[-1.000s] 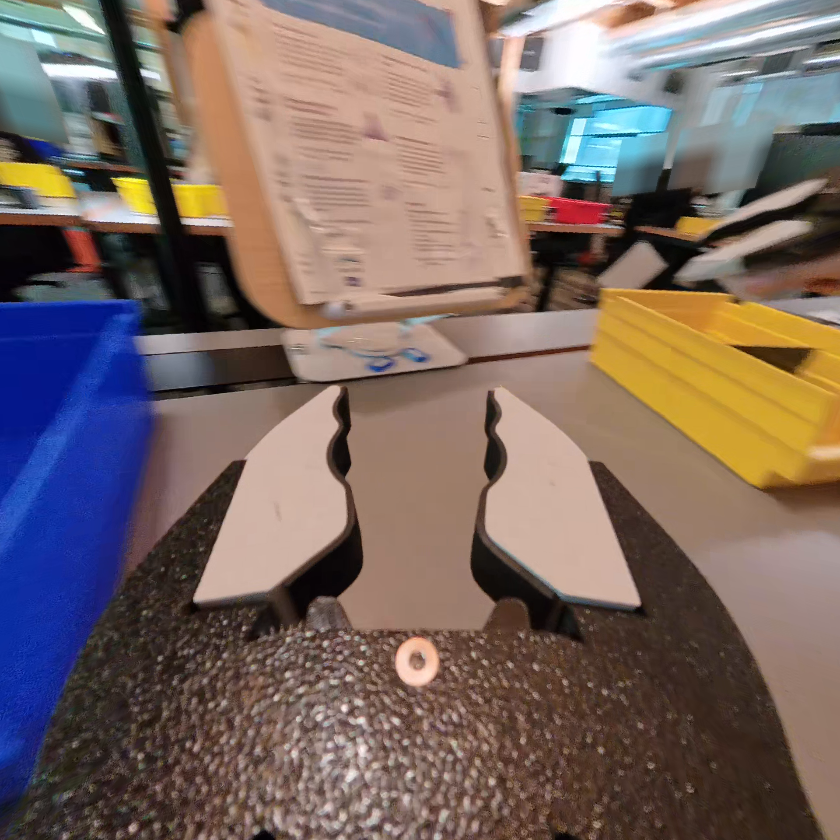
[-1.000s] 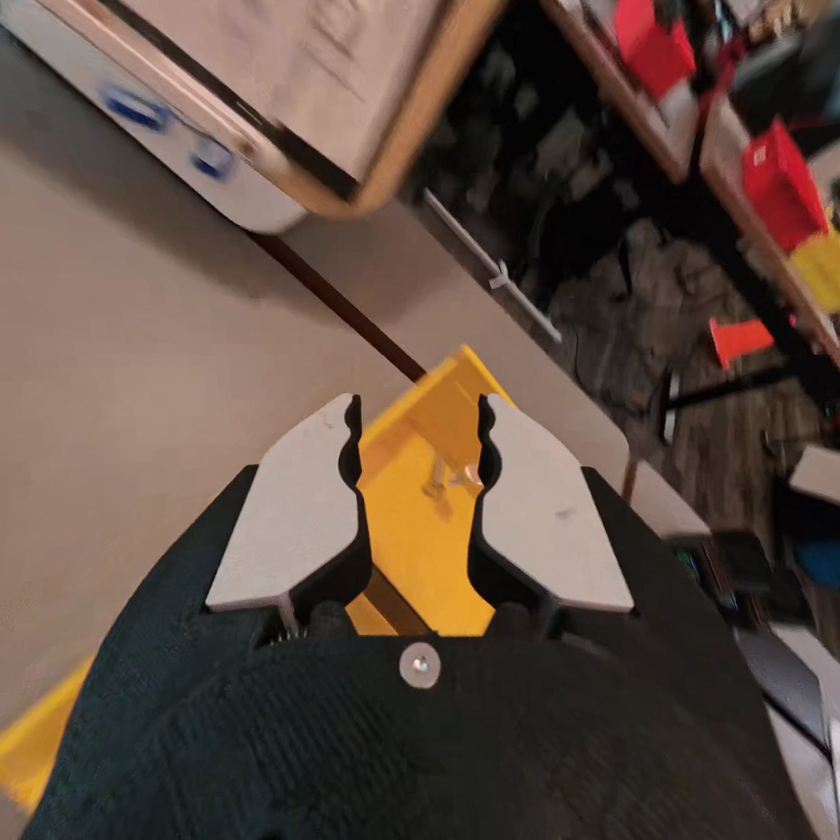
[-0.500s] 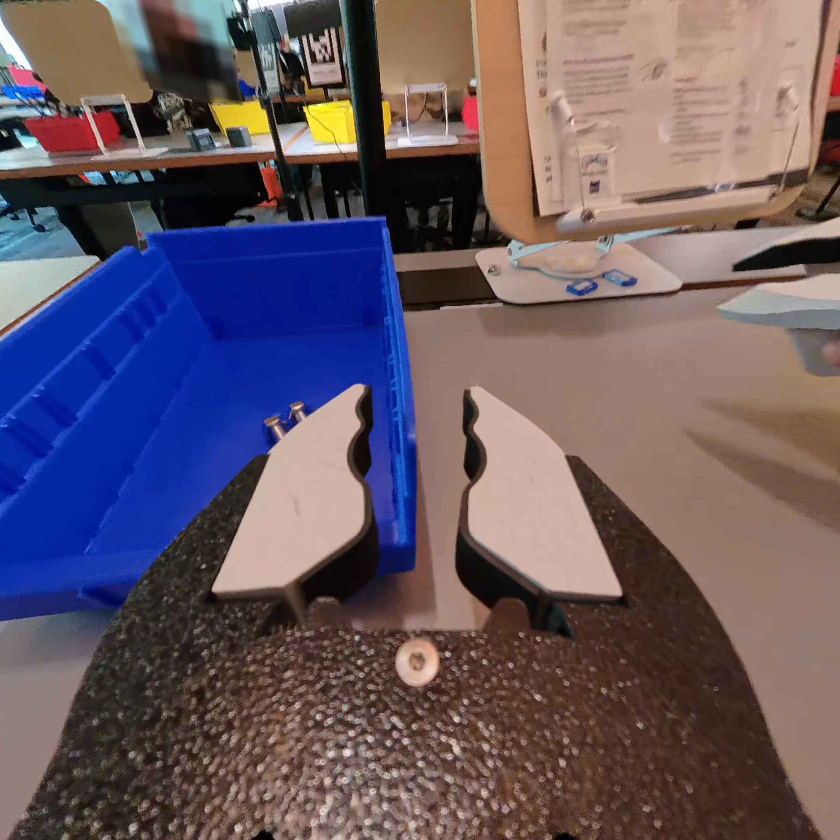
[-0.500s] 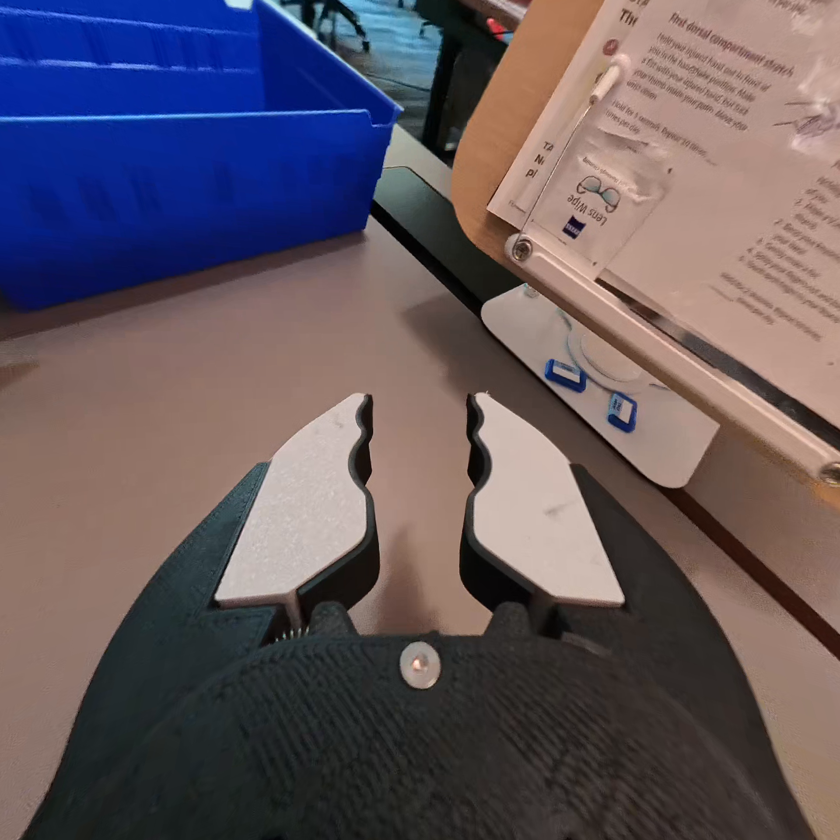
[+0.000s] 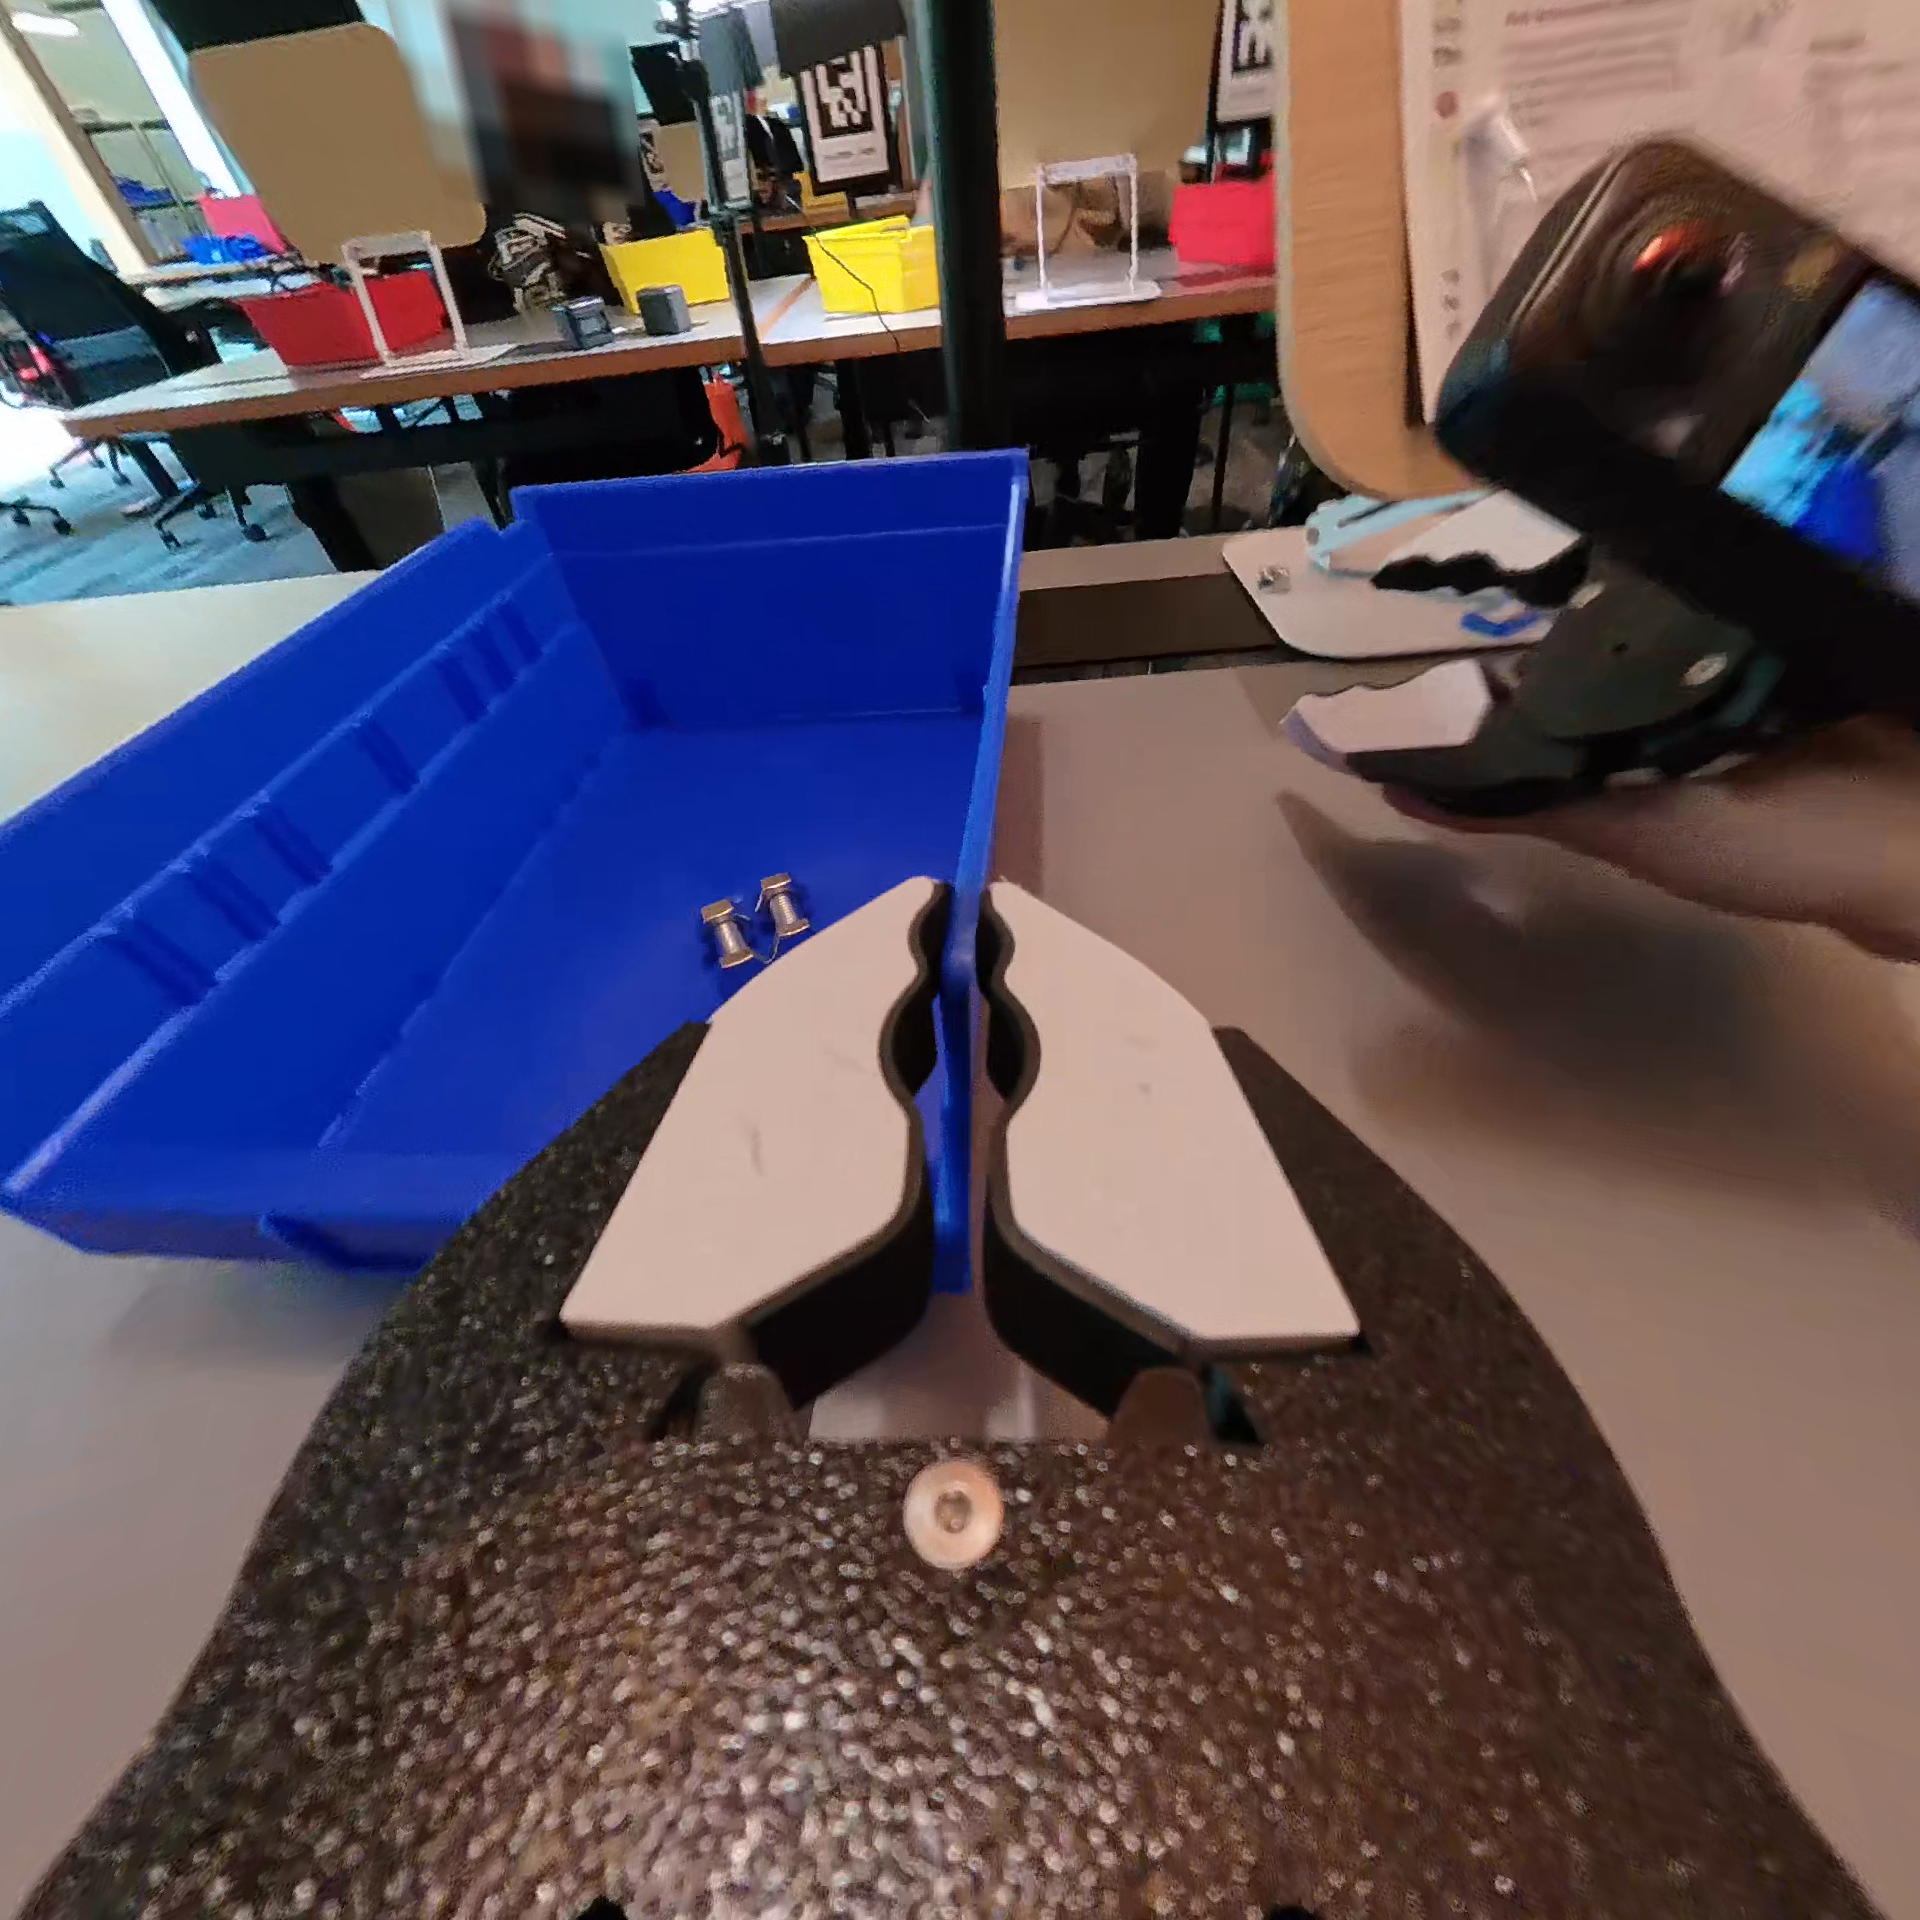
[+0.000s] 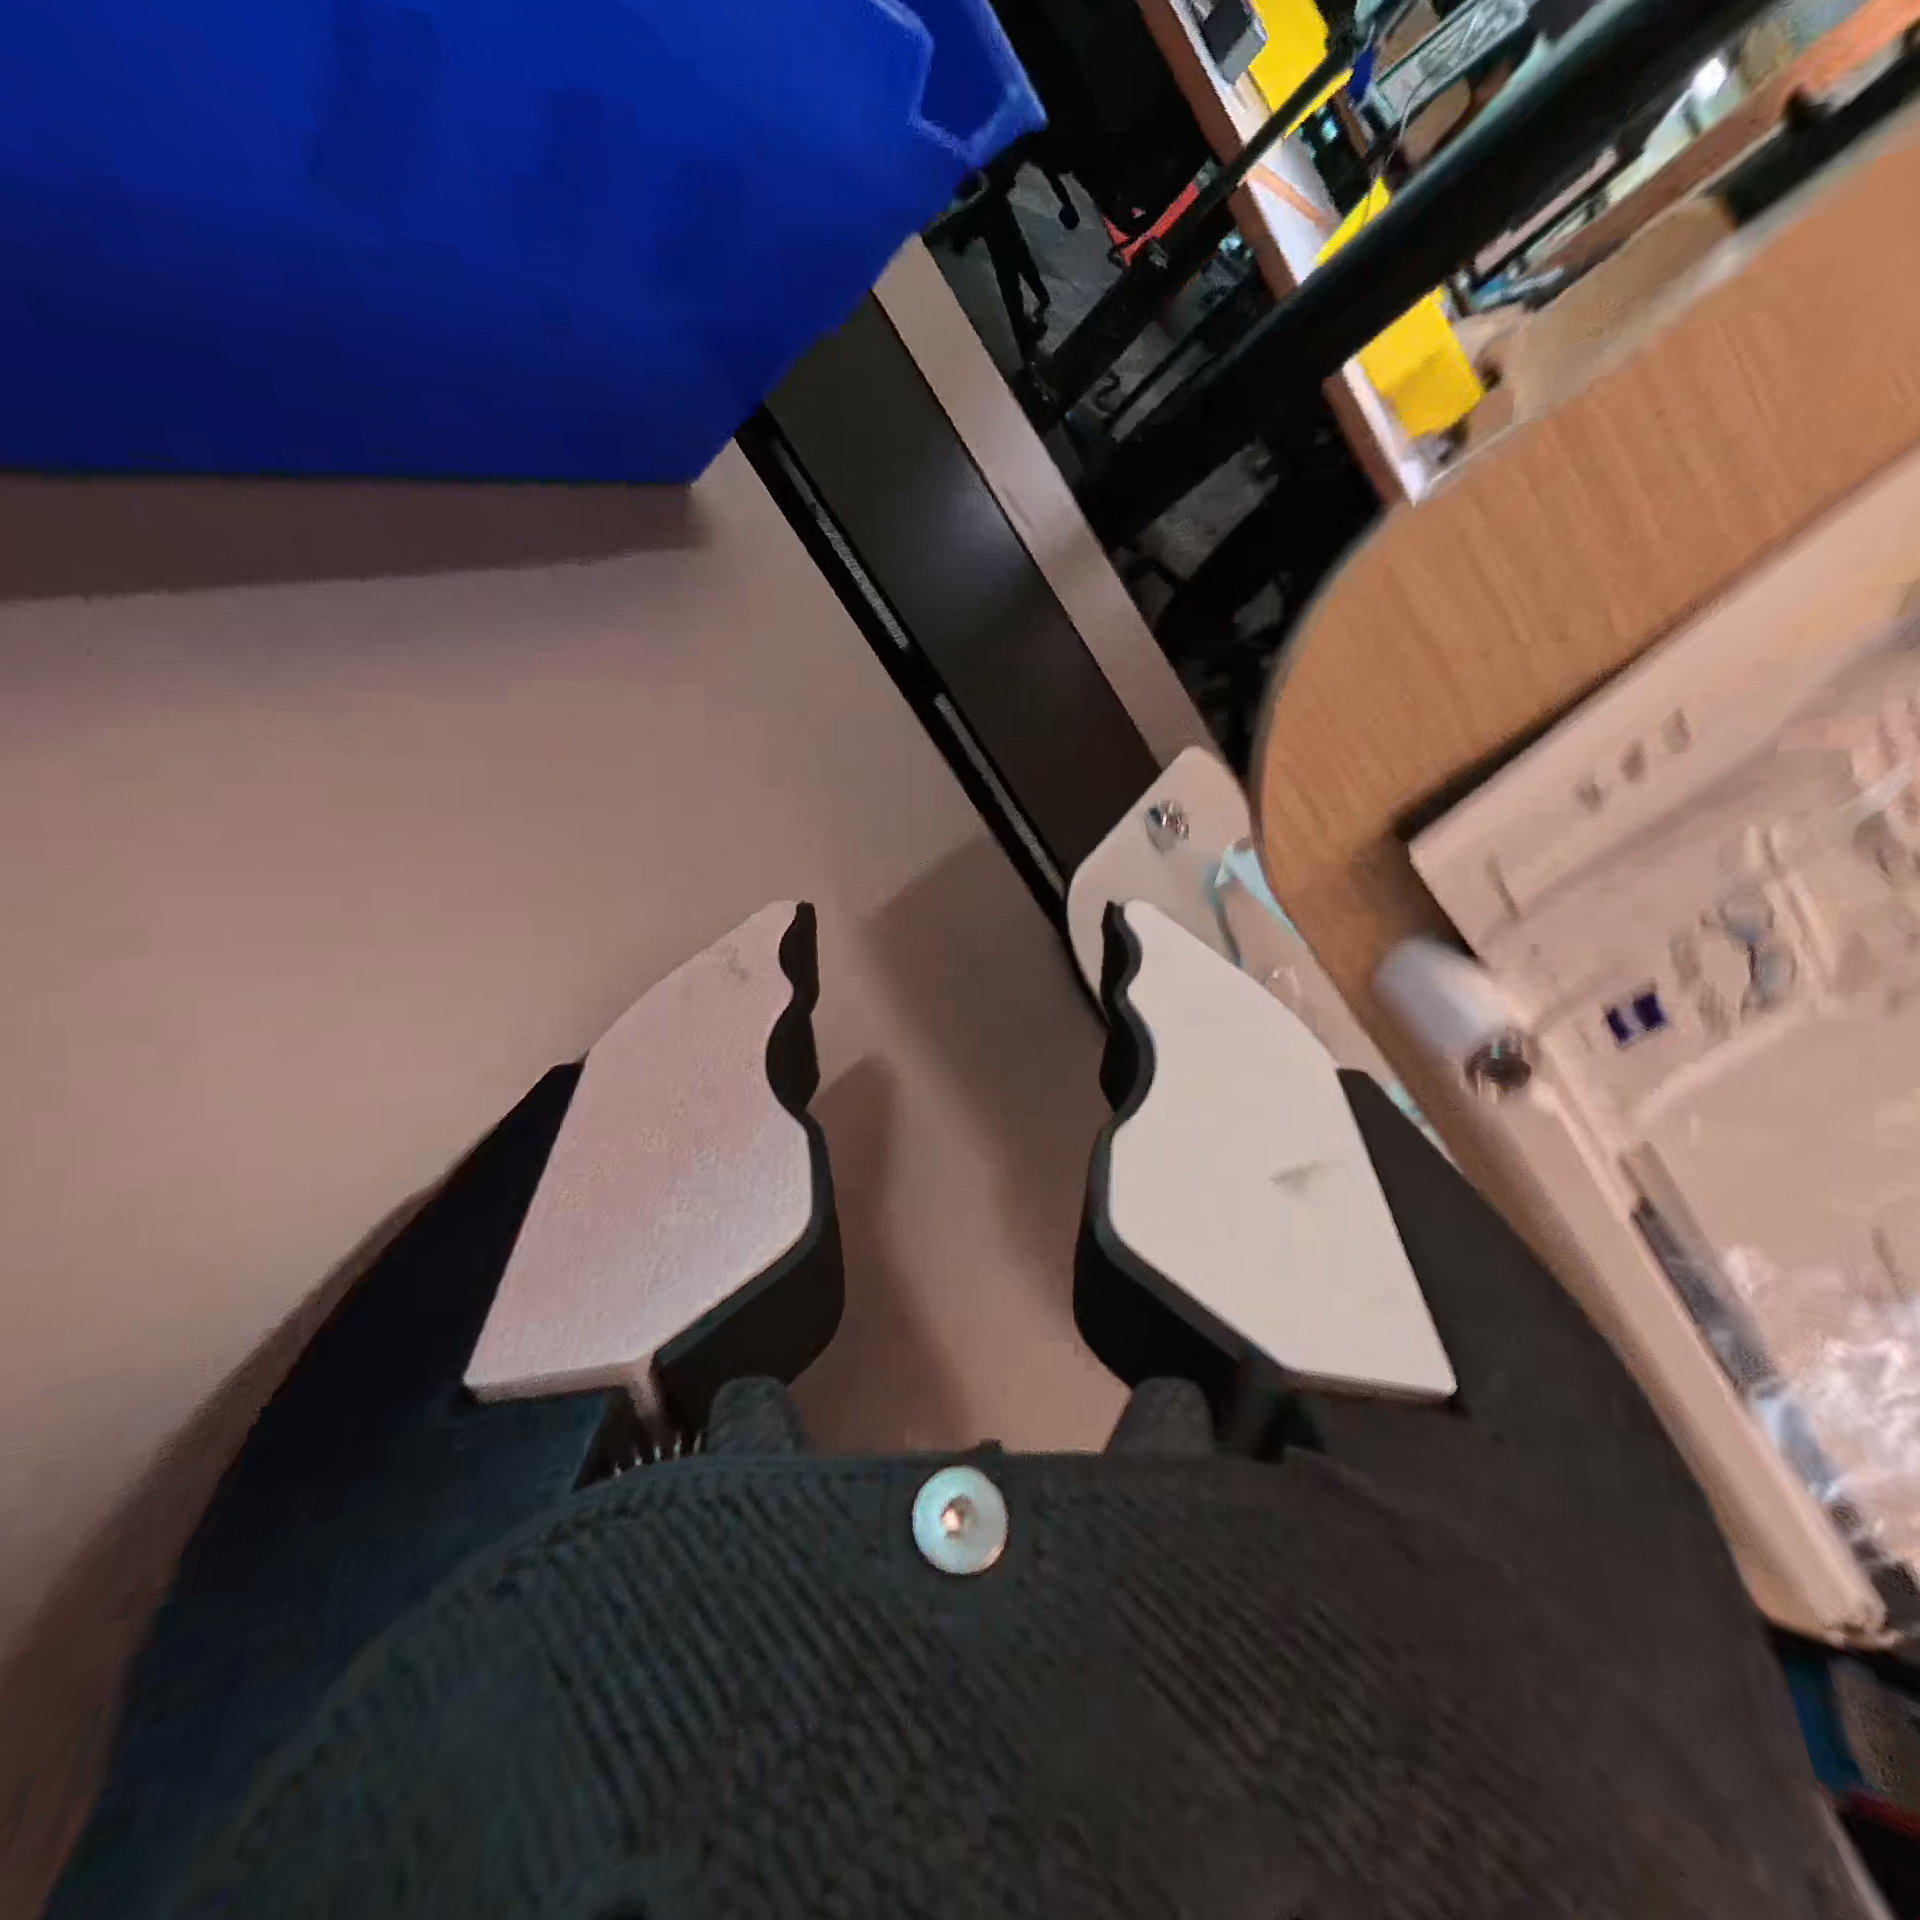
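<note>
My left gripper (image 5: pixel 964 914) is shut on the right side wall of a blue plastic bin (image 5: pixel 499 894); both pads press on the thin wall near its front corner. Two small metal bolts (image 5: pixel 753 928) lie on the bin floor just left of my left finger. My right gripper (image 6: pixel 958 935) is open and empty, tilted over the grey table (image 6: pixel 364 831). It also shows in the left wrist view (image 5: pixel 1455 644), held in a hand at the right. The blue bin's outer wall (image 6: pixel 436 239) fills the top left of the right wrist view.
A wooden board with papers (image 6: pixel 1558 727) stands on a white base plate (image 6: pixel 1153 862) at the table's back edge, close to my right gripper. Other tables with yellow bins (image 5: pixel 873 265) and red bins (image 5: pixel 332 317) stand behind. There is about 20 centimetres between the tips of the two grippers.
My left gripper swung left to the blue bin and its jaws closed on the bin's right wall. My right gripper swung from the yellow bin towards the board, tilted, and its jaws widened.
</note>
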`<state>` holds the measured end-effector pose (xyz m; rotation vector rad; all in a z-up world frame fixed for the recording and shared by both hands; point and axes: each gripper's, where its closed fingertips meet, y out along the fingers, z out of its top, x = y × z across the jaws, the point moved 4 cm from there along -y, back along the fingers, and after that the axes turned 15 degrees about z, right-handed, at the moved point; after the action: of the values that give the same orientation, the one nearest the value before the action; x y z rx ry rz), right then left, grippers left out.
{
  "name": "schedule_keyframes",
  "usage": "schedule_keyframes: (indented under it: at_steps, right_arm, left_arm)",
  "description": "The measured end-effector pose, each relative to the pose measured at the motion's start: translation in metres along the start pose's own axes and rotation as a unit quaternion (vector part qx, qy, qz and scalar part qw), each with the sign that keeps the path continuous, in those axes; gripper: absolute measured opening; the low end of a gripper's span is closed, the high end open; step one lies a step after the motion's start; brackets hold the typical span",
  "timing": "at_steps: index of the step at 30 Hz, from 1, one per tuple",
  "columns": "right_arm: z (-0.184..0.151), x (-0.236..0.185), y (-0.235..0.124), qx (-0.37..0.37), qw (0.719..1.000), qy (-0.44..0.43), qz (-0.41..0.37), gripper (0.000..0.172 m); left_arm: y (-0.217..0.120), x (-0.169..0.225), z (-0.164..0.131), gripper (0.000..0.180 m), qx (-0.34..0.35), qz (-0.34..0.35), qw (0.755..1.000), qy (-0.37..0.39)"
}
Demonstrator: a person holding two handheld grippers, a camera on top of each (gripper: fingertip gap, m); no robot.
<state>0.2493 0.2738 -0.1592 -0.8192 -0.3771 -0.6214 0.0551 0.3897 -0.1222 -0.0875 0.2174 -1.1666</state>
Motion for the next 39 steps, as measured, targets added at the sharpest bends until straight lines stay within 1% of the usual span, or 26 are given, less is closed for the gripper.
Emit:
schedule_keyframes:
  at_steps: [2,4,7,9,10,11,12,13,15,17,19,20,21,22,25,27,28,29,30,31,32,35,36,37,39]
  right_arm:
    - [0.015,0.0,0.017,-0.01,0.999,-0.035,-0.021,0.051]
    - [0.026,0.002,0.038,-0.023,0.998,-0.041,-0.031,0.05]
    - [0.035,0.003,0.071,-0.045,0.999,0.015,-0.025,0.039]
    - [0.041,0.01,0.088,-0.055,0.996,0.057,-0.037,0.031]
    - [0.044,0.014,0.095,-0.065,0.995,0.069,-0.037,0.033]
    - [0.046,0.019,0.102,-0.076,0.993,0.074,-0.041,0.038]
    - [0.048,0.026,0.109,-0.09,0.992,0.074,-0.051,0.042]
    - [0.047,0.033,0.116,-0.103,0.99,0.071,-0.064,0.044]
    - [0.043,0.049,0.129,-0.135,0.985,0.061,-0.089,0.04]
    - [0.036,0.065,0.135,-0.177,0.976,0.042,-0.122,0.044]
    - [0.025,0.075,0.138,-0.219,0.964,0.044,-0.146,0.042]
    - [0.02,0.076,0.141,-0.233,0.961,0.062,-0.139,0.037]
    - [0.017,0.074,0.144,-0.241,0.959,0.087,-0.124,0.019]
    - [0.016,0.073,0.146,-0.244,0.957,0.111,-0.111,0.013]
    - [0.015,0.082,0.146,-0.215,0.945,0.221,-0.109,0.022]
    - [0.012,0.087,0.147,-0.174,0.921,0.339,-0.083,0.019]
    - [0.008,0.091,0.146,-0.157,0.908,0.379,-0.084,0.026]
    - [0.001,0.099,0.142,-0.161,0.898,0.391,-0.124,0.041]
    - [0.0,0.105,0.14,-0.16,0.901,0.375,-0.145,0.056]
    - [0.001,0.106,0.141,-0.156,0.908,0.36,-0.145,0.053]
    - [0.0,0.106,0.141,-0.154,0.908,0.361,-0.148,0.049]
    - [-0.003,0.111,0.136,-0.144,0.894,0.38,-0.188,0.056]
    - [-0.001,0.11,0.135,-0.134,0.891,0.389,-0.191,0.059]
    - [-0.001,0.106,0.135,-0.137,0.893,0.39,-0.177,0.06]
    - [-0.005,0.106,0.128,-0.146,0.893,0.384,-0.183,0.067]
  left_arm:
    - [0.005,-0.013,-0.001,0.004,0.001,0.014,1.0,-0.006]
    - [0.012,-0.027,-0.002,0.005,0.001,0.025,1.0,-0.01]
    - [0.022,-0.053,-0.004,0.006,0.002,0.043,0.999,-0.019]
    - [0.029,-0.068,-0.006,0.006,0.005,0.047,0.999,-0.015]
    - [0.033,-0.075,-0.006,0.005,0.007,0.048,0.999,-0.009]
    - [0.036,-0.08,-0.006,0.005,0.01,0.049,0.999,0.0]
    - [0.039,-0.085,-0.006,0.004,0.014,0.05,0.999,0.012]
    - [0.043,-0.089,-0.006,0.004,0.019,0.053,0.998,0.024]
    - [0.049,-0.094,-0.007,0.004,0.038,0.052,0.997,0.046]
    - [0.051,-0.097,-0.007,0.003,0.053,0.051,0.996,0.057]
    - [0.051,-0.098,-0.007,0.003,0.057,0.047,0.996,0.058]
    - [0.051,-0.099,-0.006,0.003,0.058,0.046,0.996,0.056]
    - [0.051,-0.099,-0.006,0.003,0.059,0.047,0.996,0.055]
    - [0.051,-0.099,-0.006,0.003,0.059,0.048,0.995,0.057]
    - [0.05,-0.098,-0.007,0.003,0.061,0.053,0.995,0.064]
    - [0.05,-0.098,-0.007,0.003,0.061,0.051,0.995,0.062]
    - [0.05,-0.098,-0.006,0.003,0.061,0.05,0.995,0.06]
    - [0.05,-0.098,-0.006,0.003,0.061,0.049,0.995,0.059]
    - [0.05,-0.098,-0.006,0.003,0.062,0.05,0.995,0.06]
    - [0.05,-0.098,-0.007,0.003,0.062,0.051,0.995,0.062]
    - [0.049,-0.098,-0.007,0.003,0.063,0.052,0.995,0.064]
    - [0.049,-0.097,-0.006,0.003,0.067,0.051,0.994,0.066]
    - [0.048,-0.097,-0.006,0.003,0.068,0.051,0.994,0.066]
    - [0.048,-0.097,-0.006,0.003,0.069,0.051,0.994,0.066]
    - [0.047,-0.096,-0.006,0.003,0.073,0.052,0.993,0.07]
